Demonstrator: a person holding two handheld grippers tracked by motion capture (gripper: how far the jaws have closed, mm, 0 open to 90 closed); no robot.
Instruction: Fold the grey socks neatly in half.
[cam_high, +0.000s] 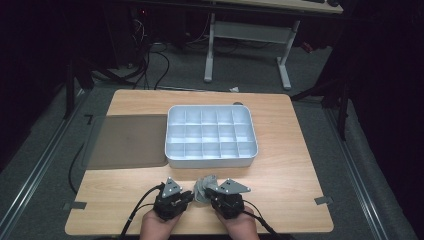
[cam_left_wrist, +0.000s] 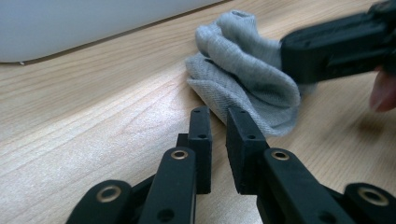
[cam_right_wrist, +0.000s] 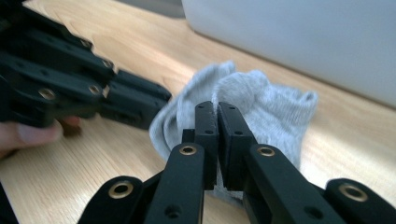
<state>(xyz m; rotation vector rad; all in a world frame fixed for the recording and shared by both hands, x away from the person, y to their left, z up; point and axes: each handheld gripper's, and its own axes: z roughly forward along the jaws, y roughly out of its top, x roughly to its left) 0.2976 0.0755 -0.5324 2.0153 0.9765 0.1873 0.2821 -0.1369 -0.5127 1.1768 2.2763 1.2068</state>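
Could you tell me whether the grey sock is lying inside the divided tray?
No, the sock lies on the table in front of the tray.

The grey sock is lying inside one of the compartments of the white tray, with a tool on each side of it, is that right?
Not quite. The grey sock lies on the wooden table in front of the white tray, not in a compartment, as the high view shows. A tool does sit on each side.

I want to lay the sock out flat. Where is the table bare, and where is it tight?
Bare wood lies right of the tray to the table edge, and along the near left corner below the mat. It is crowded in front of the tray, where both grippers meet at the sock.
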